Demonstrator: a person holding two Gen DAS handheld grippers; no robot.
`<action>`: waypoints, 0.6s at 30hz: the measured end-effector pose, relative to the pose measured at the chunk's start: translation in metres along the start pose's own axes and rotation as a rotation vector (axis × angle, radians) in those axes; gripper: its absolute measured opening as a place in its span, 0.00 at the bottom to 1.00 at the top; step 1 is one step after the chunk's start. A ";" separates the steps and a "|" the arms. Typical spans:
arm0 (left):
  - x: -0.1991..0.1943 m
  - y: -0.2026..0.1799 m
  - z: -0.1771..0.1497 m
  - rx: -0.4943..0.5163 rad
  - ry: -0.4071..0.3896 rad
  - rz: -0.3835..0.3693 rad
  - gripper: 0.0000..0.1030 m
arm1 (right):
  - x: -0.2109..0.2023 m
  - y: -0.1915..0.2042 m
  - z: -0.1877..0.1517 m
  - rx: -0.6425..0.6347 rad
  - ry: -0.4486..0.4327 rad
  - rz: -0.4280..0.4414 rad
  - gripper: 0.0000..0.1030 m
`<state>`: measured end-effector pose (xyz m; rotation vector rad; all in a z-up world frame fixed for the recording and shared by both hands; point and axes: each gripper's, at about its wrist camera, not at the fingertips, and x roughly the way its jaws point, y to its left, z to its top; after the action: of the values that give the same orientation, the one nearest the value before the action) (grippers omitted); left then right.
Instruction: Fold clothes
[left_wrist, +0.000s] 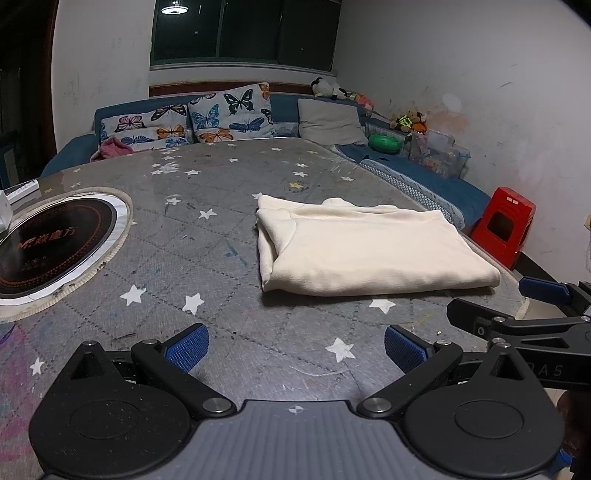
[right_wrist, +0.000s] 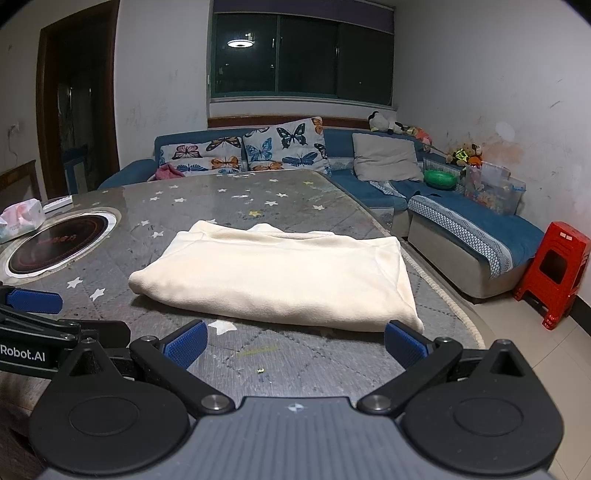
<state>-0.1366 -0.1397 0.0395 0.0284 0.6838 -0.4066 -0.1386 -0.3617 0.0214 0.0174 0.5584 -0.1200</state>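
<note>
A cream garment (left_wrist: 365, 247) lies folded into a flat rectangle on the grey star-patterned table (left_wrist: 207, 258). It also shows in the right wrist view (right_wrist: 280, 273). My left gripper (left_wrist: 295, 349) is open and empty, held back from the garment's near left corner. My right gripper (right_wrist: 293, 345) is open and empty, just short of the garment's near edge. The right gripper also shows at the right edge of the left wrist view (left_wrist: 517, 306). The left gripper shows at the left edge of the right wrist view (right_wrist: 33, 314).
A round black induction cooktop (left_wrist: 48, 240) is set into the table at the left. A tissue pack (right_wrist: 20, 219) lies beside it. A blue corner sofa (right_wrist: 461, 221) with butterfly cushions runs behind and to the right. A red plastic stool (right_wrist: 554, 269) stands on the floor.
</note>
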 end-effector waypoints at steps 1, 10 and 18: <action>0.001 0.000 0.000 0.000 0.001 0.000 1.00 | 0.001 0.000 0.000 0.000 0.001 0.000 1.00; 0.004 0.000 0.002 0.003 0.011 0.000 1.00 | 0.005 -0.001 0.001 0.002 0.009 0.002 1.00; 0.007 0.000 0.004 0.007 0.015 0.002 1.00 | 0.007 -0.003 0.002 0.009 0.011 0.003 1.00</action>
<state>-0.1295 -0.1428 0.0378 0.0387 0.6972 -0.4074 -0.1317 -0.3657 0.0193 0.0277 0.5690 -0.1195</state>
